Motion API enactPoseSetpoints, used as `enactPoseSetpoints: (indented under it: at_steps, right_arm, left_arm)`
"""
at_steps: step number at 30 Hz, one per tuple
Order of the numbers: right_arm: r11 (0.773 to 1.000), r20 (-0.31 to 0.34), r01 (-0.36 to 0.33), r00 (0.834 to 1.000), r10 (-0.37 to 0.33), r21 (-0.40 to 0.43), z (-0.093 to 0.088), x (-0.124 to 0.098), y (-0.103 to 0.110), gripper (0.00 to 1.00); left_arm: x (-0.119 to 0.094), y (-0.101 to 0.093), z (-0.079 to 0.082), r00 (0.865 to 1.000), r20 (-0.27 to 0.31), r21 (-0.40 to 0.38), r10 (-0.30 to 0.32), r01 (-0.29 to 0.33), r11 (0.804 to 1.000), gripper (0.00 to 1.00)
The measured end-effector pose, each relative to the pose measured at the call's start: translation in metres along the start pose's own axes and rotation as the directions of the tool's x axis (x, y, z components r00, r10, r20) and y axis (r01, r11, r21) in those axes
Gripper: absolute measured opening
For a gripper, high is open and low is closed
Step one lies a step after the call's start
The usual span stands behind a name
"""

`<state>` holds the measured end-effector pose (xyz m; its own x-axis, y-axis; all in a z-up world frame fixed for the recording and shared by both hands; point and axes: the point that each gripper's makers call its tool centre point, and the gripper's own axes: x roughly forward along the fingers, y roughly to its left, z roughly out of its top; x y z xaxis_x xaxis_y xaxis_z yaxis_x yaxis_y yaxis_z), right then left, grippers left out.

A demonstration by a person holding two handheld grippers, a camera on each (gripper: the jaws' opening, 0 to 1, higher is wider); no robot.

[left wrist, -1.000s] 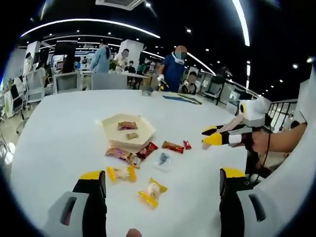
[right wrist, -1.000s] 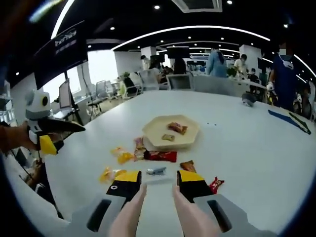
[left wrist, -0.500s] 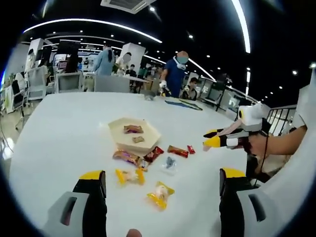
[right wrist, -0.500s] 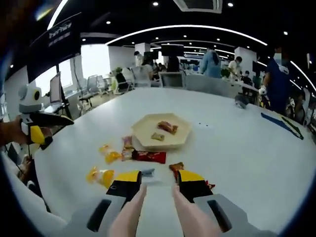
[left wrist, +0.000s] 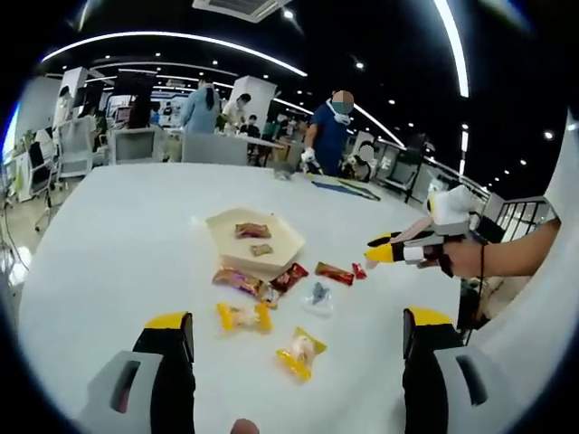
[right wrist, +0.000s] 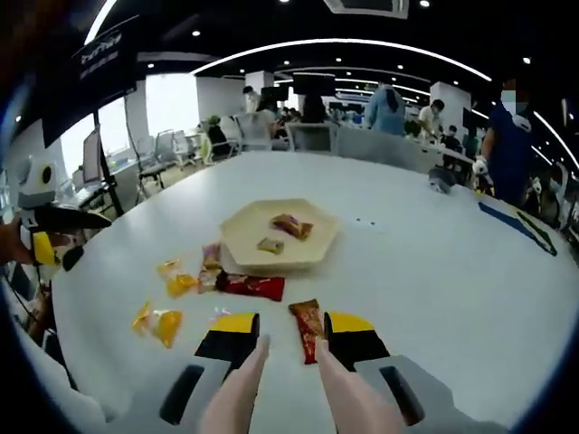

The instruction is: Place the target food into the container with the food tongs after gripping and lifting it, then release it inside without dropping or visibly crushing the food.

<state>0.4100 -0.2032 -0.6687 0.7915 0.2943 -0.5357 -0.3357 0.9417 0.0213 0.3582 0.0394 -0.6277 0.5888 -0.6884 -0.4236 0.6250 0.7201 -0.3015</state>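
A beige hexagonal tray (right wrist: pixel 237 237) (left wrist: pixel 279 233) on the white table holds two small snack packs. Loose wrapped snacks lie in front of it. An orange-red pack (right wrist: pixel 306 327) (left wrist: pixel 335 273) lies just ahead of my right gripper (right wrist: pixel 291 324) (left wrist: pixel 377 250), between its jaw tips and apart from them. That gripper is shut on pale pink food tongs (right wrist: pixel 242 380), whose two arms stand apart with nothing between them. My left gripper (left wrist: pixel 297 324) (right wrist: pixel 47 242) is wide open, held back above the near table edge behind two yellow packs (left wrist: pixel 298 351).
A dark red pack (right wrist: pixel 251 286), a purple one (left wrist: pixel 239 282), a clear one (left wrist: pixel 317 295) and a small red one (left wrist: pixel 358 269) lie around the tray. The table (right wrist: pixel 434 271) is bare to the right. People (left wrist: pixel 333 127) and chairs stand far behind.
The right gripper has moved forward and down over the snacks, bringing the orange-red pack between its jaw tips. The left gripper view has shifted a little; its jaws stay wide apart.
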Motion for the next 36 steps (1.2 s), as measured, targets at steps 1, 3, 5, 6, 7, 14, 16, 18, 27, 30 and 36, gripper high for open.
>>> enactPoseSetpoints:
  at_steps: [1, 3, 5, 6, 7, 14, 16, 18, 27, 30, 36]
  right_arm:
    - [1.0, -0.001, 0.0, 1.0, 0.0, -0.001, 0.0, 0.001, -0.001, 0.27]
    - [1.0, -0.001, -0.004, 1.0, 0.004, -0.002, -0.001, 0.003, -0.004, 0.27]
    - [1.0, -0.001, -0.008, 1.0, 0.008, -0.013, -0.001, 0.005, -0.005, 0.27]
    - [1.0, -0.006, -0.01, 1.0, 0.01, -0.027, -0.002, 0.006, -0.005, 0.27]
    - [1.0, -0.007, -0.011, 1.0, 0.01, -0.029, -0.002, 0.007, -0.006, 0.27]
    - [1.0, -0.022, -0.017, 1.0, 0.017, -0.016, -0.009, 0.015, -0.011, 0.27]
    - [1.0, -0.026, -0.021, 0.999, 0.02, -0.016, -0.011, 0.017, -0.011, 0.27]
    - [1.0, -0.031, -0.024, 0.999, 0.023, -0.019, -0.013, 0.02, -0.012, 0.27]
    - [0.999, -0.027, -0.025, 0.999, 0.024, -0.043, -0.013, 0.027, -0.017, 0.27]
    - [0.998, -0.038, -0.024, 0.999, 0.021, -0.061, -0.016, 0.03, -0.02, 0.27]
    - [0.998, -0.029, -0.018, 0.999, 0.016, -0.062, -0.016, 0.036, -0.024, 0.27]
  left_arm:
    - [0.0, 0.0, 0.0, 1.0, 0.0, 0.0, 0.001, -0.001, 1.0, 0.96]
    - [-0.001, 0.002, 0.002, 1.0, 0.009, -0.008, 0.013, -0.013, 1.0, 0.96]
    - [-0.001, 0.004, 0.002, 1.0, 0.007, -0.014, 0.021, -0.021, 1.0, 0.96]
    - [-0.001, 0.004, 0.001, 1.0, 0.004, -0.013, 0.025, -0.025, 1.0, 0.96]
    - [-0.001, 0.005, 0.0, 1.0, 0.001, -0.012, 0.029, -0.029, 1.0, 0.96]
    - [-0.004, 0.005, -0.003, 0.999, -0.009, -0.023, 0.048, -0.048, 0.999, 0.96]
    - [-0.006, 0.006, -0.005, 0.998, -0.012, -0.028, 0.056, -0.056, 0.998, 0.96]
    - [-0.006, 0.007, -0.01, 0.998, -0.027, -0.033, 0.06, -0.061, 0.998, 0.96]
    - [-0.009, 0.009, -0.013, 0.996, -0.048, -0.03, 0.072, -0.074, 0.997, 0.96]
    - [-0.011, 0.009, -0.014, 0.996, -0.053, -0.028, 0.075, -0.077, 0.997, 0.96]
    - [-0.015, 0.009, -0.02, 0.995, -0.071, -0.021, 0.077, -0.079, 0.997, 0.96]
